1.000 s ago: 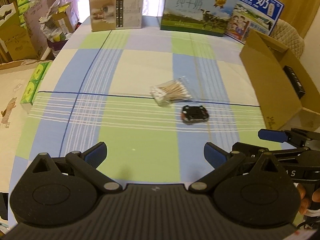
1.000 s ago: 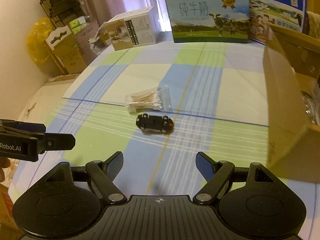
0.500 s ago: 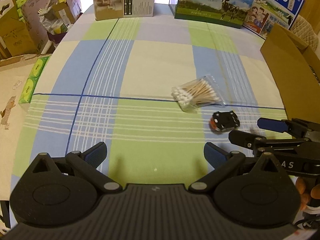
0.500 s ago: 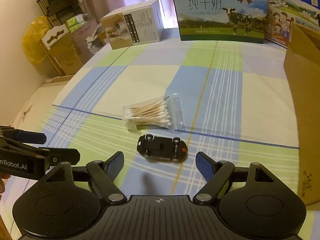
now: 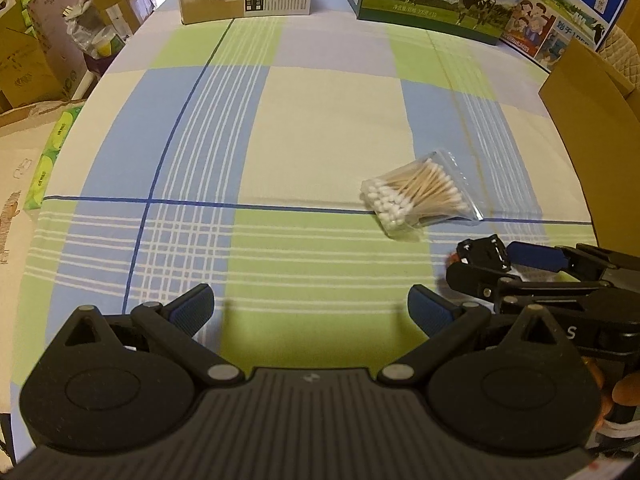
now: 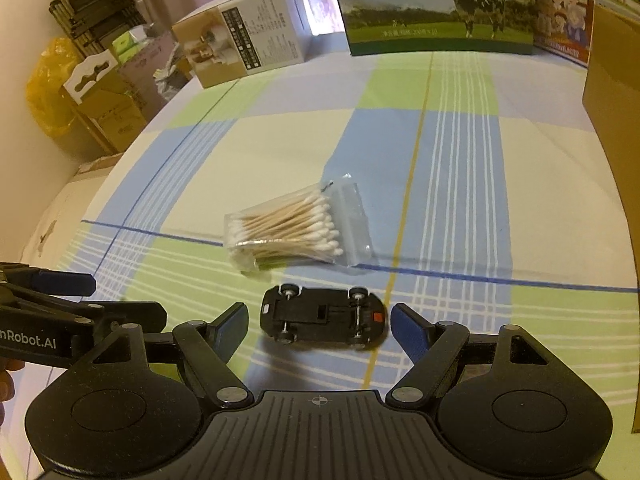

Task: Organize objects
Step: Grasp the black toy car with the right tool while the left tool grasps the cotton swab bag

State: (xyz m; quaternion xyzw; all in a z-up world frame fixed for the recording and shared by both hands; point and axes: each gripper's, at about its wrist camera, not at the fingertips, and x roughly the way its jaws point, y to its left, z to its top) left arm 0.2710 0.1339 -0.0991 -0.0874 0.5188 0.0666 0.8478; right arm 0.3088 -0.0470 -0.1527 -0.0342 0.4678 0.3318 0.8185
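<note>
Now, in the left wrist view, the left gripper hangs spread and empty over the bench, well to the left of the toy car, which the right gripper has closed in on since a second ago. In the right wrist view, the right gripper brackets the overturned toy car, fingers apart and not yet touching; the cotton swab bag lies just behind the car. A grasp looks imminent.
</note>
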